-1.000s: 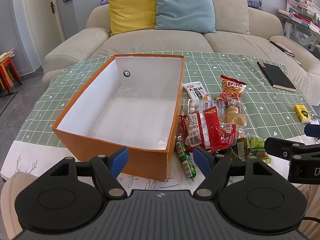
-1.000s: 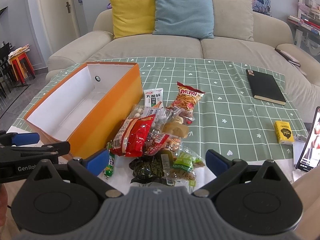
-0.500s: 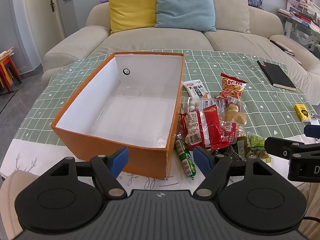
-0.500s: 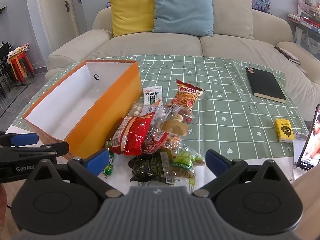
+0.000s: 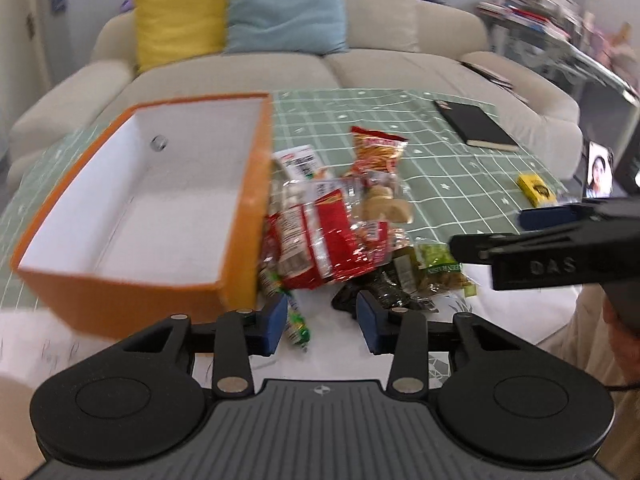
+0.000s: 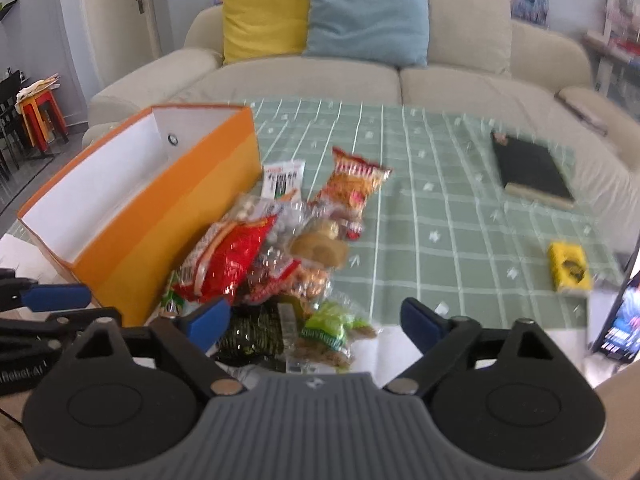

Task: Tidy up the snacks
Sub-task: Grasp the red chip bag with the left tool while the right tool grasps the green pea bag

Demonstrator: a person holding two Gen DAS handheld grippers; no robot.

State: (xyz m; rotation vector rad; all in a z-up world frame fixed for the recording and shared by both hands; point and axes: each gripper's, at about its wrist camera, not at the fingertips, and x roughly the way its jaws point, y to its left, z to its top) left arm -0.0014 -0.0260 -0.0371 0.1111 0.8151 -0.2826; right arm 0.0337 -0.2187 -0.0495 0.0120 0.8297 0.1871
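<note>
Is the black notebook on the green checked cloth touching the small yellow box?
Apart. The right wrist view shows the black notebook and the small yellow box with several squares of green checked cloth between them.

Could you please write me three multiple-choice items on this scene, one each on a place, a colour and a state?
1. Where does the snack pile lie relative to the orange box in the right wrist view?
A. inside it
B. to its right on the table
C. on the sofa

2. What colour is the box's inside?
A. white
B. green
C. black

3. What does the box hold?
A. every snack
B. a notebook
C. nothing visible

Answers:
1 B, the packets sit against the box's outer right wall on the tablecloth.
2 A, the inner walls show white.
3 C, its floor is bare in the left wrist view, so sorting has not begun.
</note>
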